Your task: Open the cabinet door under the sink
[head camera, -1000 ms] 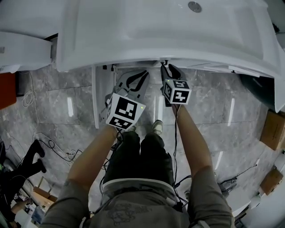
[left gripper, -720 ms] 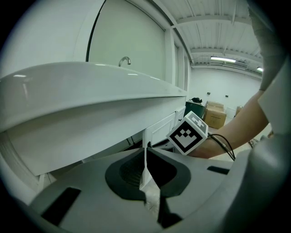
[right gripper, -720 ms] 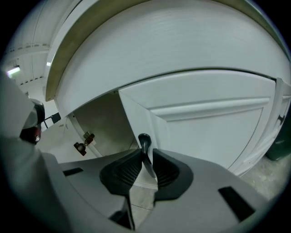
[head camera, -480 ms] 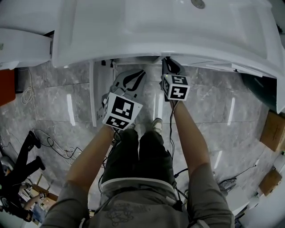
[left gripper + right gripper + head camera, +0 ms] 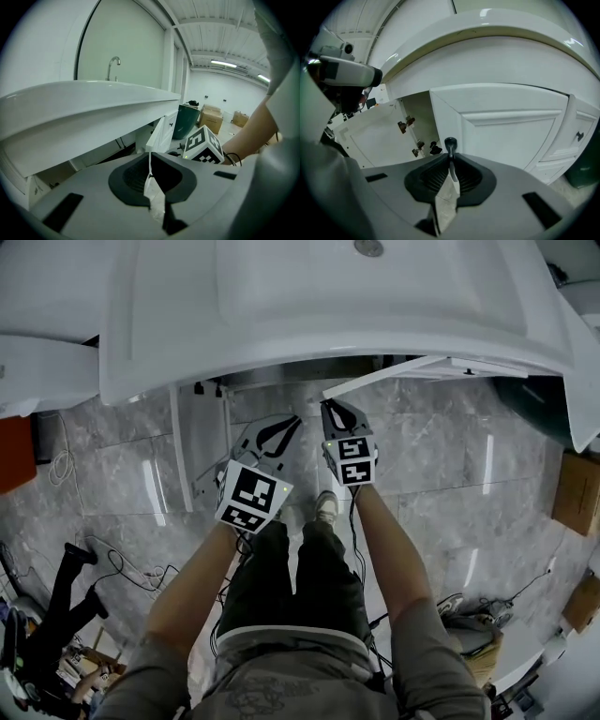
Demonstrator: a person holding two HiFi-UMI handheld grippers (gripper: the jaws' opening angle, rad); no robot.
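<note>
sink (image 5: pixel 309 324): top edge crops it | cabinet door (image 5: pixel 384 377): mostly hidden under sink

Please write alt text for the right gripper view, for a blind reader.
The right hand-held gripper is shut on the dark knob of a white cabinet door, which stands partly open under the sink. Dark hinges show to its left.

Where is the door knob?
Centre of the right gripper view: the knob is pinched by the right gripper, on the left edge of the cabinet door, under the sink.
</note>
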